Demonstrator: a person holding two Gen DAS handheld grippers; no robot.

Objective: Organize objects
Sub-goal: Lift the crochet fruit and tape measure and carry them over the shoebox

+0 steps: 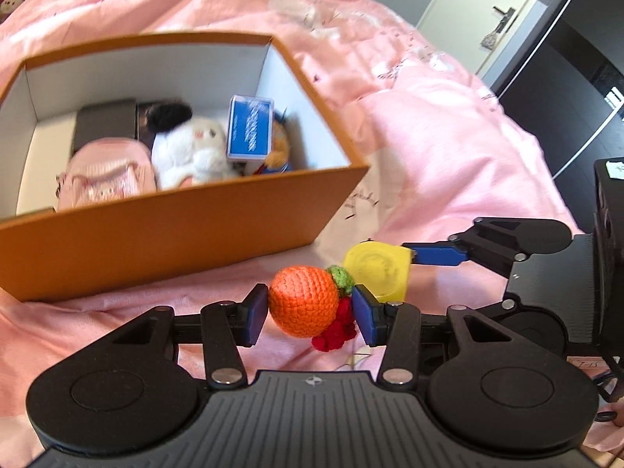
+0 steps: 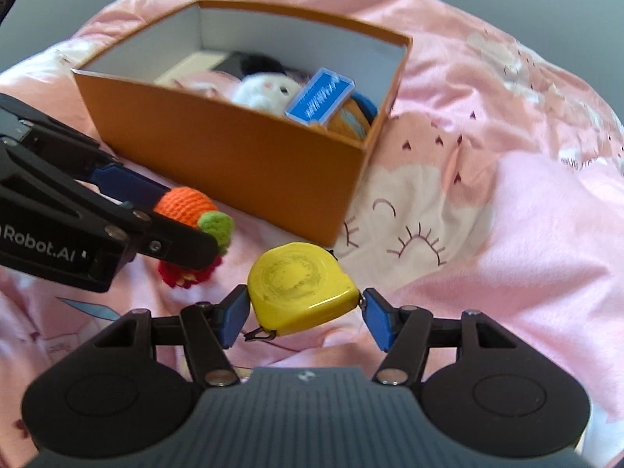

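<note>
Two toys in hand, one box to fill

We hold a crocheted orange (image 1: pixel 303 301) clenched in the left gripper (image 1: pixel 310 314) and a yellow tape measure (image 2: pixel 302 288) clamped across its flat sides by the right gripper (image 2: pixel 304 316), both just above the pink bed (image 2: pixel 487 214) beside the orange box (image 1: pixel 187 226). The orange looks soft and light, best squeezed at its middle; the tape measure seems hard, heavier and likelier to slip.

Pink printed bedspread (image 1: pixel 448 124), white door (image 1: pixel 472 11), dark cabinet (image 1: pixel 585 58), daylight
</note>
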